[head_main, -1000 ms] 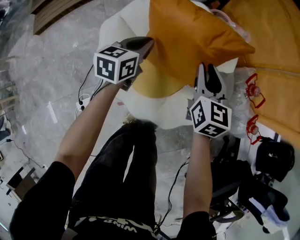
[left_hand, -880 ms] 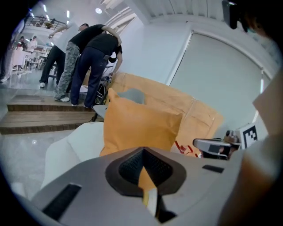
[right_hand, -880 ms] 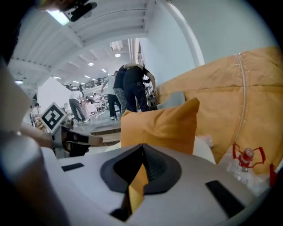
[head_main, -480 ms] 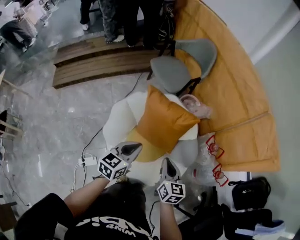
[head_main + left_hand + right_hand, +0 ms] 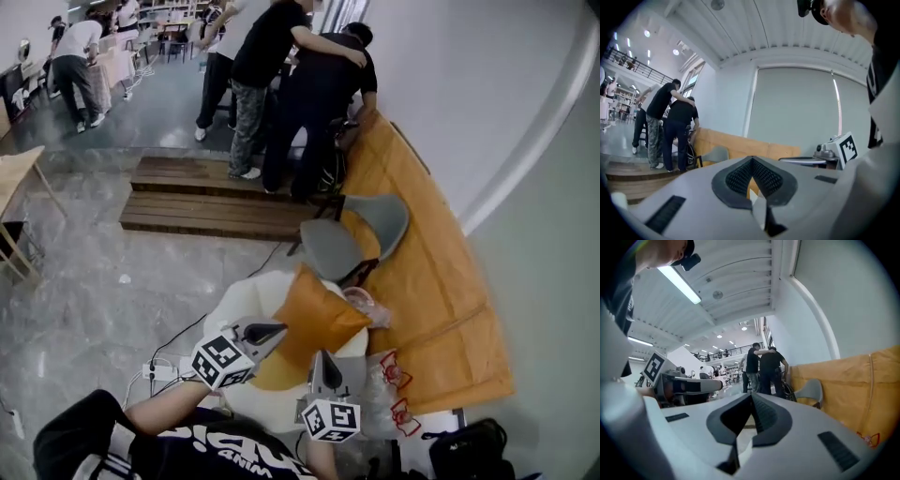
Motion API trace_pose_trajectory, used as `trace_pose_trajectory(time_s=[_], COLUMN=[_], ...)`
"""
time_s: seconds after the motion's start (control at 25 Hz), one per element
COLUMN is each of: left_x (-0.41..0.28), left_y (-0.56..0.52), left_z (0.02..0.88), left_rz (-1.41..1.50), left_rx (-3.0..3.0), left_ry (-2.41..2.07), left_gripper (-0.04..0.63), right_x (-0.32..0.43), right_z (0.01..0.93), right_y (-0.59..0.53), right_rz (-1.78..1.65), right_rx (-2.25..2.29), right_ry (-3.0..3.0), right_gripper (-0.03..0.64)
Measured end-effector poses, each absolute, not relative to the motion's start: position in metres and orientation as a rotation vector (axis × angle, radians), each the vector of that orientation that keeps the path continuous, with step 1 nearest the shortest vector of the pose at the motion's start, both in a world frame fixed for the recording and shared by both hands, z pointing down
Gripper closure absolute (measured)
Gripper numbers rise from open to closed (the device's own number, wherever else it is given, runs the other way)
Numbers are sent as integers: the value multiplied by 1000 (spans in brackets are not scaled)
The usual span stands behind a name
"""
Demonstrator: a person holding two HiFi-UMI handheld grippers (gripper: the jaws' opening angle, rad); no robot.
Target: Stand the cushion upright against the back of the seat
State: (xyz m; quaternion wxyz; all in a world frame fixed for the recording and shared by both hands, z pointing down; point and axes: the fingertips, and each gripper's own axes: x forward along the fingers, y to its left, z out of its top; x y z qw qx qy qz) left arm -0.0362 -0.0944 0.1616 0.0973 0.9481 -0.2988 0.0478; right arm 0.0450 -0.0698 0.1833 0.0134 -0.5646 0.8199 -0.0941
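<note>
Both tongs have drawn back from the cushion (image 5: 316, 317) and now sit at the lower centre of the head view, below and left of it.

Left tongs (image 5: 270, 331): jaws fully together, nothing between them.

Right tongs (image 5: 322, 360): jaws fully together, also empty.

Cushion: orange, propped tilted on one corner on the white armchair (image 5: 242, 298), at the lower centre of the frame, touched by neither tool.

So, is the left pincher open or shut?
Shut. In the left gripper view, the left gripper has its two jaws pressed together at the tips, and nothing is held between them.
</note>
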Motion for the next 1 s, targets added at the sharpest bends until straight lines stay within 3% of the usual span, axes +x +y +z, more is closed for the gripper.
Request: trace_pose_trajectory(time_s=[0.28, 1.0], left_x=[-64, -79], left_y=[-85, -85], left_z=[116, 112], left_rz=[50, 9], left_rx=[2848, 2807], left_ry=[-1028, -1116], left_gripper=[588, 588], right_x=[20, 6], right_z=[149, 142], right_y=[-75, -79], right_rz=[-223, -211], right_rx=[-1686, -1605], right_ry=[2575, 2632], right_gripper=[594, 595])
